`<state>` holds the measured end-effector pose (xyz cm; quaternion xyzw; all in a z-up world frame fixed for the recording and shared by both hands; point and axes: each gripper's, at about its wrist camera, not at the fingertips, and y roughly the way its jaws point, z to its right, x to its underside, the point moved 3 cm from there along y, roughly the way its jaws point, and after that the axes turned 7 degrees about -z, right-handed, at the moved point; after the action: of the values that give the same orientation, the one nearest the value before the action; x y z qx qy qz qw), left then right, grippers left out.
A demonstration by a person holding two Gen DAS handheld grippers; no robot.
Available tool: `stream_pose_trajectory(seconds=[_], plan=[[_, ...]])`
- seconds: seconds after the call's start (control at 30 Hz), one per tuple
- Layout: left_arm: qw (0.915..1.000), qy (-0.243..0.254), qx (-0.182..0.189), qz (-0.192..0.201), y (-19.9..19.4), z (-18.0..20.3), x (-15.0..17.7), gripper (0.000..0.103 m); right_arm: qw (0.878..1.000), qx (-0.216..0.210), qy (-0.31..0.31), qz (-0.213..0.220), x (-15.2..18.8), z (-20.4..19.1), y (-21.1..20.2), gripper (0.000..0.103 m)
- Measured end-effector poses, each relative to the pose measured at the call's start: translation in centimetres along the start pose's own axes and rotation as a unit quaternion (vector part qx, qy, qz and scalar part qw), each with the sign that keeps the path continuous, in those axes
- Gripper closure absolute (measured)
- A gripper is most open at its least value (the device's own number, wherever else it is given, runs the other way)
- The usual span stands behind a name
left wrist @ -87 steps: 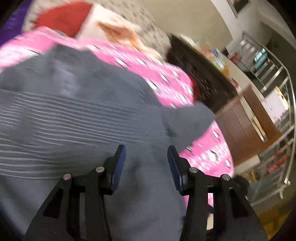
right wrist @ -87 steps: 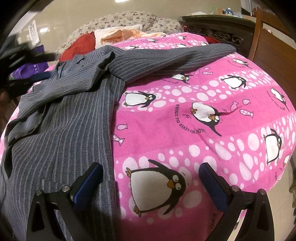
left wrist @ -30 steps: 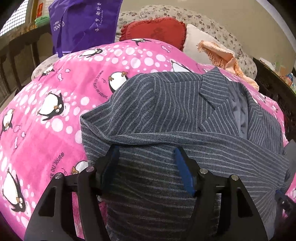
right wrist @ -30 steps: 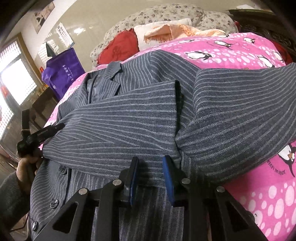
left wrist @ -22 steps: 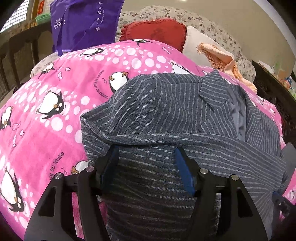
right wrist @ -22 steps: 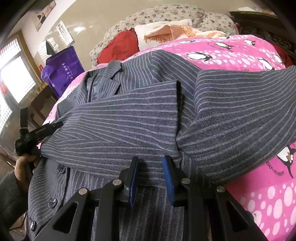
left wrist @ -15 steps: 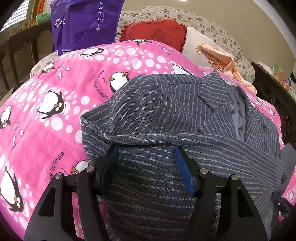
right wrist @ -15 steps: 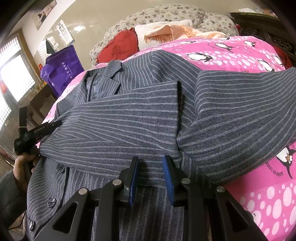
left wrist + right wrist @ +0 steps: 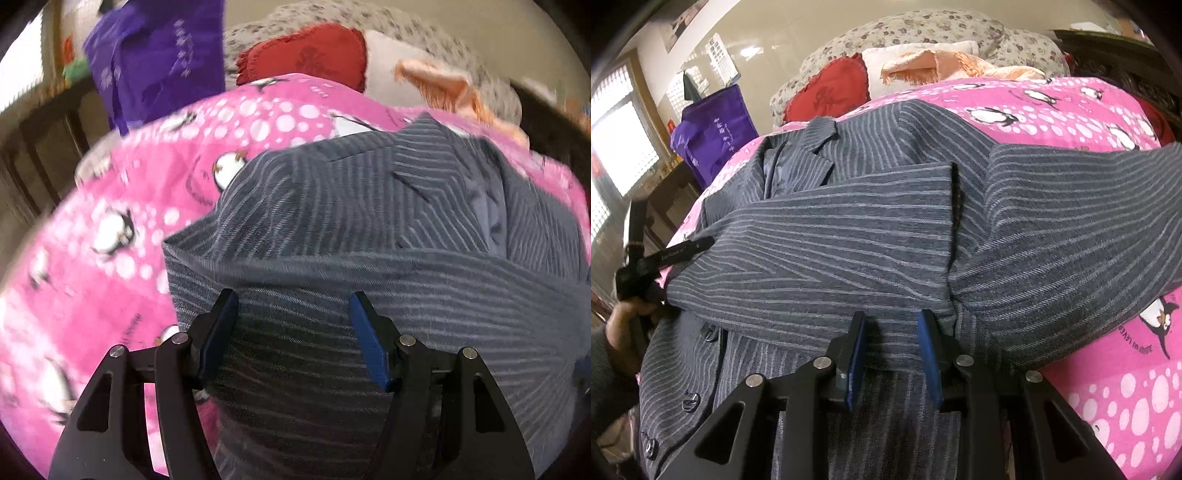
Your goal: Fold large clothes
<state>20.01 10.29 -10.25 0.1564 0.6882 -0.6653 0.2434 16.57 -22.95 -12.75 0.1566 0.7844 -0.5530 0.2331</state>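
Observation:
A grey pinstriped jacket (image 9: 871, 236) lies on a pink penguin blanket (image 9: 1100, 110), with both sleeves folded across its chest. My right gripper (image 9: 892, 325) sits at the lower edge of the folded sleeve, jaws slightly apart with striped cloth between them; whether they pinch it is unclear. In the left wrist view, the jacket (image 9: 369, 221) fills the middle and my left gripper (image 9: 291, 306) is open over the folded sleeve near the jacket's left shoulder side. The left gripper also shows in the right wrist view (image 9: 698, 243), at the jacket's left edge.
A purple bag (image 9: 159, 62) hangs at the left of the bed. A red cushion (image 9: 310, 55), a white pillow with an orange cloth (image 9: 938, 62) and a floral pillow (image 9: 923, 29) lie at the head. Dark wooden furniture (image 9: 1108, 48) stands on the right.
The left wrist view is now blurred and has shifted, so my left gripper is moving slightly over the jacket. My right gripper and the folded sleeves have stayed put.

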Motion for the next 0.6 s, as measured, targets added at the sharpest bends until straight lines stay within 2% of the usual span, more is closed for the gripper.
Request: stream_pose_trajectory(seconds=[0.07,0.13,0.23,0.33,0.4,0.5,0.57,0.6], plan=[[0.9993,-0.005,0.034,0.015,-2.7,0.3,0.4,0.04,1.0,0.014,-0.007,-0.006,0.1,-0.3,-1.0,0.075],[0.9987,-0.001,0.045,0.024,-4.4,0.4,1.2,0.04,1.0,0.018,-0.009,0.008,0.3,0.2,-3.6,0.075],[0.9988,0.019,0.025,0.038,-6.4,0.3,4.2,0.04,0.997,0.052,-0.009,0.047,-0.1,3.2,-7.9,0.072],[0.9988,0.023,0.015,0.04,-7.3,-0.2,7.0,0.04,0.99,0.109,0.037,0.076,-1.2,10.1,-12.4,0.068],[0.9987,0.018,0.011,0.046,-7.7,-0.9,9.0,0.04,0.982,0.132,0.096,0.096,-2.1,16.1,-15.1,0.067],[0.9993,0.021,0.014,0.029,-6.0,-1.0,11.6,0.04,0.966,0.133,0.192,0.113,-3.0,24.1,-17.3,0.062],[0.9998,0.013,0.013,0.01,-5.3,-1.1,11.7,0.038,0.957,0.126,0.233,0.118,-3.5,27.7,-17.4,0.062],[0.9998,0.006,0.014,0.012,-5.3,-1.2,11.5,0.033,0.954,0.118,0.247,0.123,-3.9,29.1,-17.3,0.062]])
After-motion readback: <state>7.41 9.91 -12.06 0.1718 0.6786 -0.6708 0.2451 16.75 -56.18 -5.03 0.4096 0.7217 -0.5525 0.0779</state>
